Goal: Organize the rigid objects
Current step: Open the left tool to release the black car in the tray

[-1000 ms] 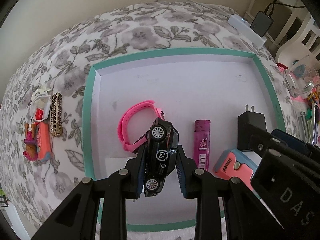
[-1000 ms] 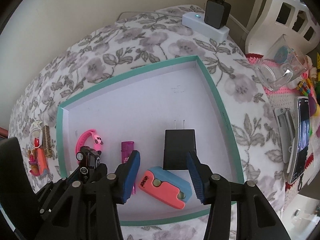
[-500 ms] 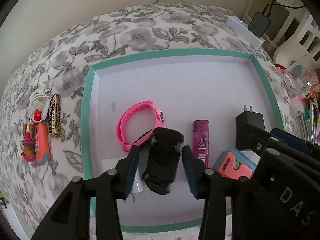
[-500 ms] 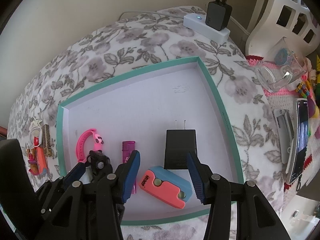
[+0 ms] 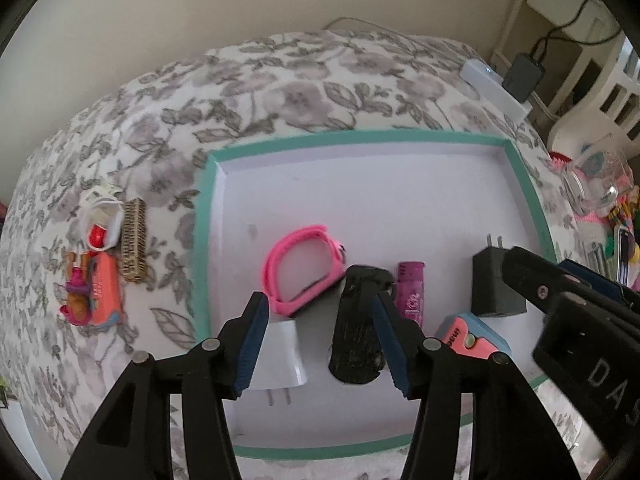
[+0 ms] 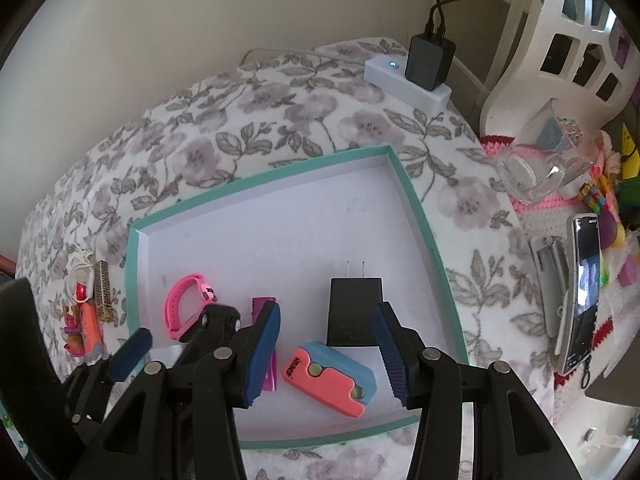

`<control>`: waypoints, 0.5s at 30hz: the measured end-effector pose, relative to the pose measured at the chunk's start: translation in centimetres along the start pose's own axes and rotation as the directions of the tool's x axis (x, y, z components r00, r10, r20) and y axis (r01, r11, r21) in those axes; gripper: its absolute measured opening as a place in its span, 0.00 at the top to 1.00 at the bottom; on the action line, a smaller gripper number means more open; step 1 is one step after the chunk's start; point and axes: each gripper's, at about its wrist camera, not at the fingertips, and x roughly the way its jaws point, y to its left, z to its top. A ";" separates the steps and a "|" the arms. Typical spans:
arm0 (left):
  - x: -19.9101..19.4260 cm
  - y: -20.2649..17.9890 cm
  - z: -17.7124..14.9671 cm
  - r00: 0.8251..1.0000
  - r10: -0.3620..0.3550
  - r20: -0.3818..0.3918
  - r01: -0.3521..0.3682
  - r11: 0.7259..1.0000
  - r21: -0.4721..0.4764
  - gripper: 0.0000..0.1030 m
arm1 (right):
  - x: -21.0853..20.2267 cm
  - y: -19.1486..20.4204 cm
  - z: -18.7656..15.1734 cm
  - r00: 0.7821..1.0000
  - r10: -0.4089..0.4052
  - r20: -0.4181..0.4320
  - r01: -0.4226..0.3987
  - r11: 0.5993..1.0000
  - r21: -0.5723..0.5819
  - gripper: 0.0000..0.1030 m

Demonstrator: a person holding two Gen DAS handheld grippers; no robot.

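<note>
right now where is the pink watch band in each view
Left wrist view: the pink watch band lies centre frame in the tray, just past the left jaws.
Right wrist view: it sits lower left, near the tray's left wall.
Shared landmark: the black plug, to its right in both.

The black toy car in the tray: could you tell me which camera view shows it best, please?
The left wrist view: the black toy car lies near centre in the tray, full length visible, touching the open left gripper on one side. The right wrist view shows only its front end, behind the left gripper.
</note>
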 end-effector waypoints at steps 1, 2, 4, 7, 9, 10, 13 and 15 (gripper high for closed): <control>-0.1 0.3 0.1 1.000 0.003 0.003 -0.003 1.000 -0.009 0.46 | -0.1 0.0 0.0 1.000 -0.001 0.002 0.001 1.000 0.000 0.50; -0.2 0.5 0.2 1.000 0.005 0.004 -0.005 1.000 -0.016 0.46 | -0.1 0.1 0.0 1.000 -0.004 0.004 0.004 1.000 -0.002 0.50; -0.4 1.4 0.3 1.000 0.015 0.006 -0.015 0.999 -0.046 0.45 | -0.1 0.2 0.0 1.000 -0.010 0.004 0.010 1.000 -0.005 0.50; -0.4 2.7 0.4 0.999 0.045 0.008 -0.044 0.995 -0.084 0.43 | 0.1 0.6 -0.2 1.000 -0.013 0.000 0.013 1.000 -0.016 0.50; -0.4 3.7 0.4 0.998 0.068 0.003 -0.067 0.991 -0.113 0.39 | 0.2 0.9 -0.2 1.000 -0.015 -0.004 0.015 0.999 -0.028 0.50; -0.3 4.4 0.5 0.997 0.078 -0.004 -0.078 0.987 -0.138 0.34 | 0.2 1.1 -0.2 1.000 -0.018 -0.003 0.018 0.999 -0.036 0.50; -0.1 6.1 0.3 0.996 0.090 -0.027 -0.094 0.976 -0.198 0.33 | 0.3 1.6 -0.3 1.000 -0.025 -0.002 0.025 0.998 -0.051 0.49; 0.0 7.2 0.1 0.993 0.109 -0.043 -0.116 0.966 -0.233 0.33 | 0.4 2.0 -0.3 1.000 -0.029 -0.003 0.029 0.998 -0.064 0.49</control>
